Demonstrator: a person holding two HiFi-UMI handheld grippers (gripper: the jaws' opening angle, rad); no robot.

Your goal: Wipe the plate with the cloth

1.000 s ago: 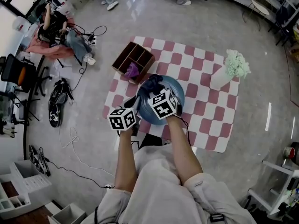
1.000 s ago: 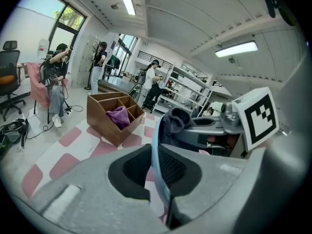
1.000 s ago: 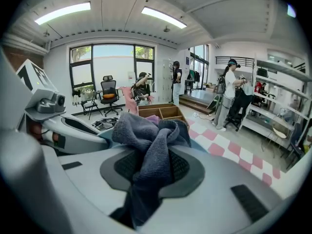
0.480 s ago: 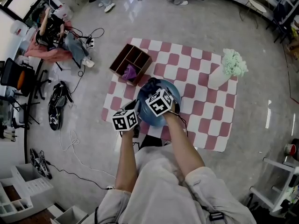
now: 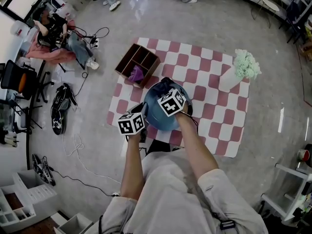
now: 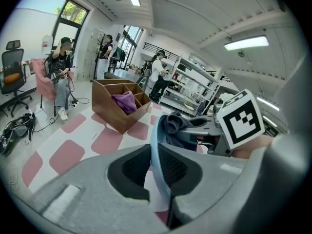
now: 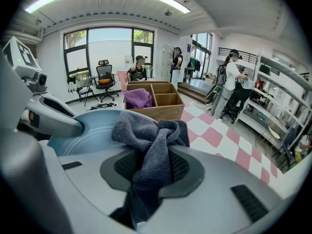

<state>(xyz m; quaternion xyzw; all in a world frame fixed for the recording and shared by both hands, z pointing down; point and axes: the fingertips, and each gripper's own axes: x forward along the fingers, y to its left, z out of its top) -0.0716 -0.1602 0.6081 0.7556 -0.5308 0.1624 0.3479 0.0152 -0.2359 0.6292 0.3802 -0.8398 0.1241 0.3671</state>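
In the head view, the blue plate [image 5: 155, 117] is over the near-left part of a pink and white checkered mat [image 5: 214, 106]. The left gripper [image 5: 142, 114] is at the plate's left rim. The right gripper [image 5: 170, 94] is over the plate, with the dark cloth [image 5: 165, 84] at its tip, near the far rim. A wooden box [image 5: 141, 58] with a purple cloth [image 5: 137, 74] in one compartment stands just beyond the plate. A white vase [image 5: 228, 80] with pale green flowers is at the mat's far right corner.

In the left gripper view, the jaws are clamped on the plate's rim, and the thin blue edge runs between the two black pads. The right gripper with the cloth shows behind the plate.

In the right gripper view, the jaws are pressed together on the bunched grey-blue cloth. The cloth hangs out in front of the jaws and lies against the plate's inner face. The wooden box is just behind it.
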